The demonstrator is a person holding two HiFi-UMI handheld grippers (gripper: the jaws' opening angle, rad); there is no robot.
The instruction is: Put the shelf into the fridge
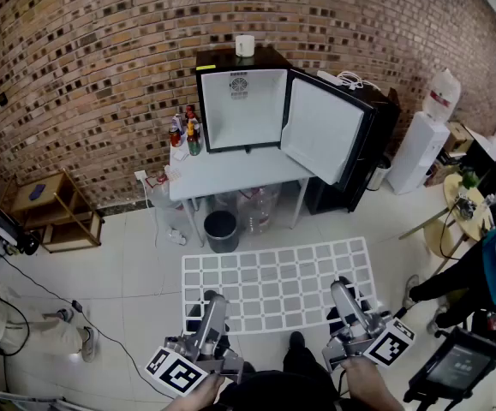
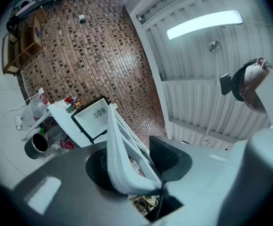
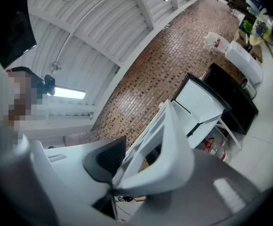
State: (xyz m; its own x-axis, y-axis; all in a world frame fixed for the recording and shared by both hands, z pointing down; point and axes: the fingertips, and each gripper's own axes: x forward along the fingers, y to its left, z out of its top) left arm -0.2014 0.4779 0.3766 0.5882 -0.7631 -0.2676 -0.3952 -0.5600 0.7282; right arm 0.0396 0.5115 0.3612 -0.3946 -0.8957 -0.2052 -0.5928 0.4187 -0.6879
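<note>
Shelf held flat, left tool and right tool clenched on its near edge.

Shelf: white grid, smooth, low sheen; plastic or coated wire, cannot tell which.
Fridge: shell black, glossy; liner white, smooth, plastic look.
Table: white top, smooth, faint sheen.
Wall: bare brick, rough, matt.
Floor: pale tile, glossy, carries reflections.
Rack: light brown wood, matt.
Left gripper: body grey plastic, matt; pads black, finely textured.
Right gripper: same finish.
Ceiling: white ribbed panels.
</note>
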